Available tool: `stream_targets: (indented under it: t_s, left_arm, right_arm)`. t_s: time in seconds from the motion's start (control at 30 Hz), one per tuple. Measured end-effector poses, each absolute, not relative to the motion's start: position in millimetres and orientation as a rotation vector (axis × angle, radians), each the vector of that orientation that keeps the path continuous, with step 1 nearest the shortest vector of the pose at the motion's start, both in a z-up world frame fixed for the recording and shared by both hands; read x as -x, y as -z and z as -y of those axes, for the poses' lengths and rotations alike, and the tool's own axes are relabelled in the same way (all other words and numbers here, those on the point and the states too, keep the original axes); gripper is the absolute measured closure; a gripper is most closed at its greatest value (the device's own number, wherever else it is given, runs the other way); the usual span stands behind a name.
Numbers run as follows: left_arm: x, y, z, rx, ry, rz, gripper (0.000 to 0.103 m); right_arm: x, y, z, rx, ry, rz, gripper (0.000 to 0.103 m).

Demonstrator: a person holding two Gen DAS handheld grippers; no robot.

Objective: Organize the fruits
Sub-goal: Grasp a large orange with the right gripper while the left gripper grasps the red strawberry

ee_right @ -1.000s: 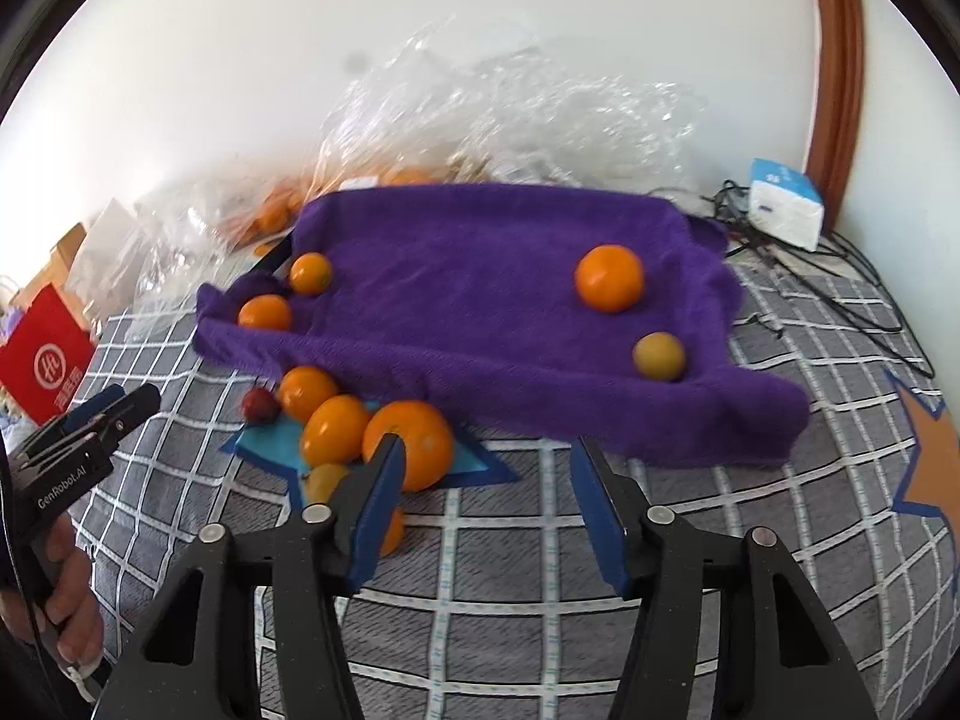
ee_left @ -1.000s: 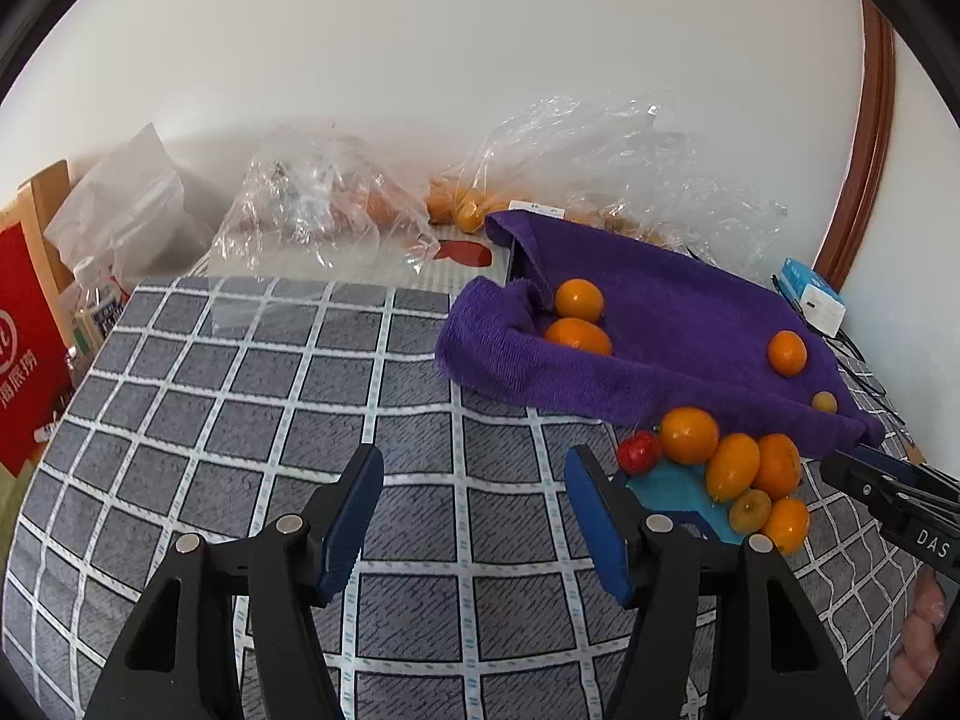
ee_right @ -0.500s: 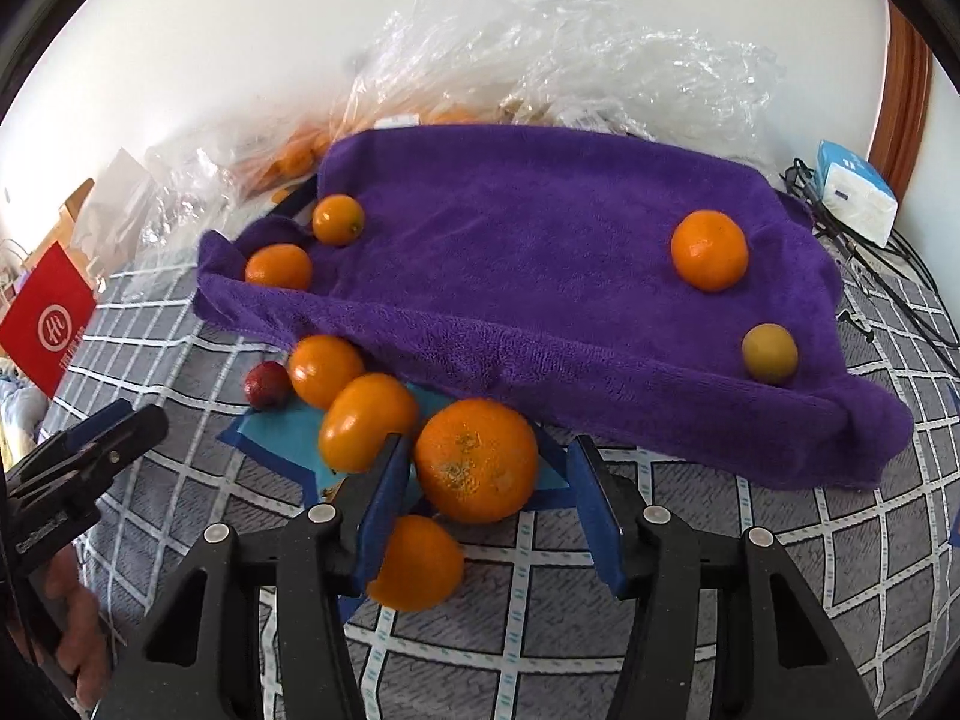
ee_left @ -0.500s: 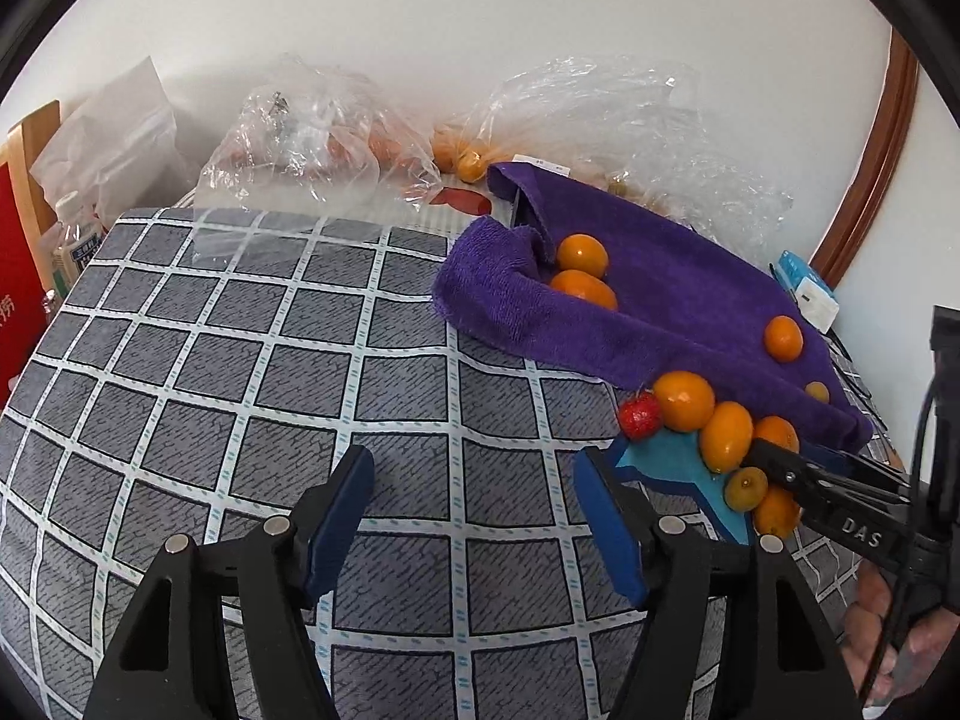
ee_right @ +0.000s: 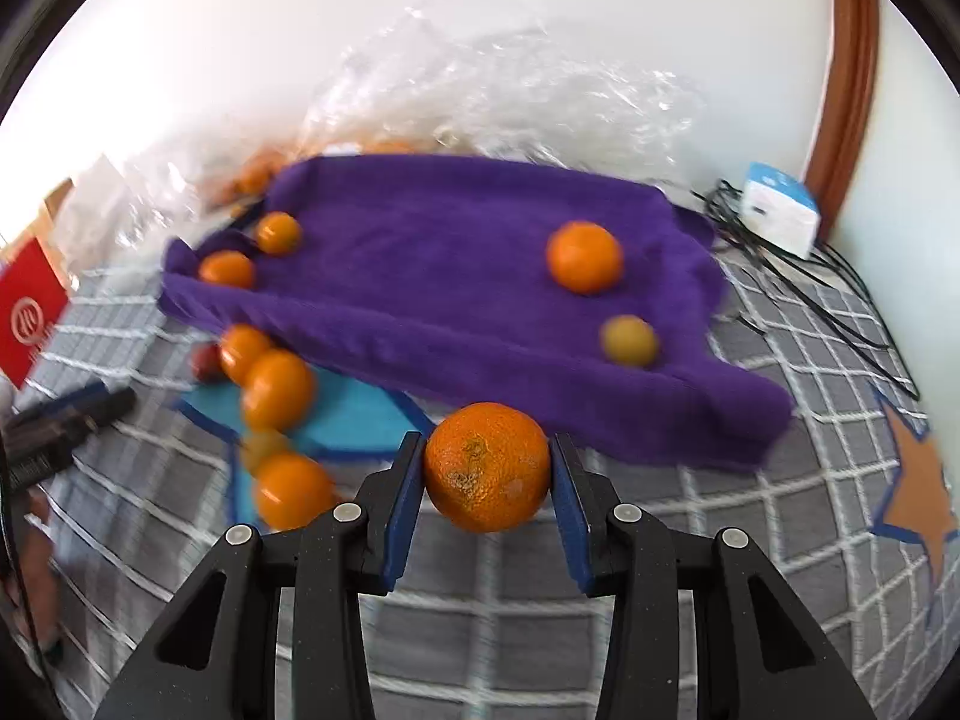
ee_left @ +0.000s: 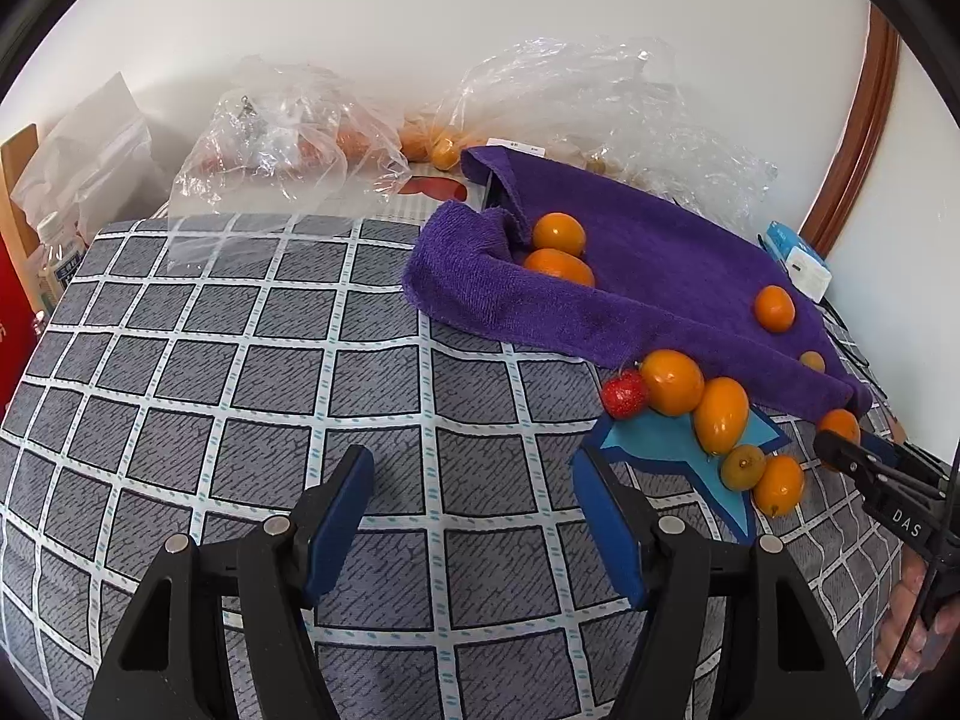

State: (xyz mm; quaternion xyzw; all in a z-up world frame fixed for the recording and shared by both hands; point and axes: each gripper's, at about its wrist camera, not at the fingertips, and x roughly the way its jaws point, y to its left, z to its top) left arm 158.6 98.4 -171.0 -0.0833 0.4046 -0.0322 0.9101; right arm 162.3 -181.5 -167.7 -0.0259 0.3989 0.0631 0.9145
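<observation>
2 grippers work over the checked cover (ee_left: 252, 372): the right gripper (ee_right: 487, 480) is closing its blue pads on a large orange (ee_right: 487, 467) just before the purple towel's (ee_right: 456, 276) near edge, seemingly touching both sides. The left gripper (ee_left: 471, 516) hangs spread and empty over bare cover left of the fruit cluster (ee_left: 714, 414).

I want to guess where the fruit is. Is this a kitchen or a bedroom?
Probably a bedroom or living room, not a kitchen: the fruit lies on a soft checked cover like a bed's, with a purple towel, against a plain wall.
</observation>
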Motion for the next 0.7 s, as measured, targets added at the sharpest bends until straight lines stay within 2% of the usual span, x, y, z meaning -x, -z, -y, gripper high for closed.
stream_targets:
  t_s: [0.27,0.47,0.67,0.7]
  left_arm:
    - [-156,163,-92,0.184,0.098,-0.865,0.038]
    - [-175,153,-57,0.072,0.107,-0.858,0.038]
    - [-197,161,-31,0.043,0.132,-0.887,0.047]
    - [-201,165,-27,0.024,0.12,-0.9,0.051]
  right_arm:
    - [-162,186,196,0.023,-0.148,-0.873,0.062]
    - [-160,185,197,0.0,-0.148,-0.861,0.062]
    - [-160,186,206,-0.064,-0.135,-0.85,0.062]
    - [-160,186,206,-0.066,-0.136,-0.846,0.062]
